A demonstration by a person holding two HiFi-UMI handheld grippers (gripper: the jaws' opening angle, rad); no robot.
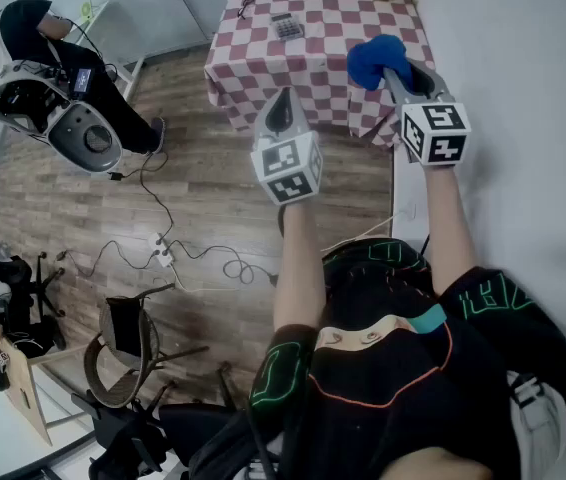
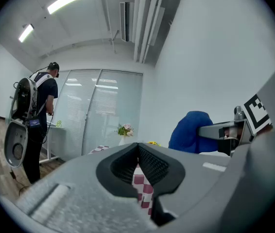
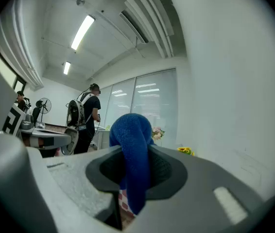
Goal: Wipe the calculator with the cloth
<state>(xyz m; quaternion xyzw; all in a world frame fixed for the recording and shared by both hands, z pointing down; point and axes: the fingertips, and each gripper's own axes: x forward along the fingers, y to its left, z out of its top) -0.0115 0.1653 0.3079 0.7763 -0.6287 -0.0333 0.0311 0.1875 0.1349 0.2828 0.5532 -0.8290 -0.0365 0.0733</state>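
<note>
Right claw (image 1: pixel 395 71): pinching the blue cloth (image 1: pixel 375 58), which bunches above the jaws and droops between them. Left claw (image 1: pixel 284 103): pressed together, nothing in it. I hold both in the air, short of the table (image 1: pixel 253 58). The calculator (image 1: pixel 286 26) lies flat towards the table's far side, well apart from both claws. Assessment: the cloth is soft and light and should fold under pressure. The calculator looks light, stiff and likely to slide when wiped, so I would steady it by its side edges.
</note>
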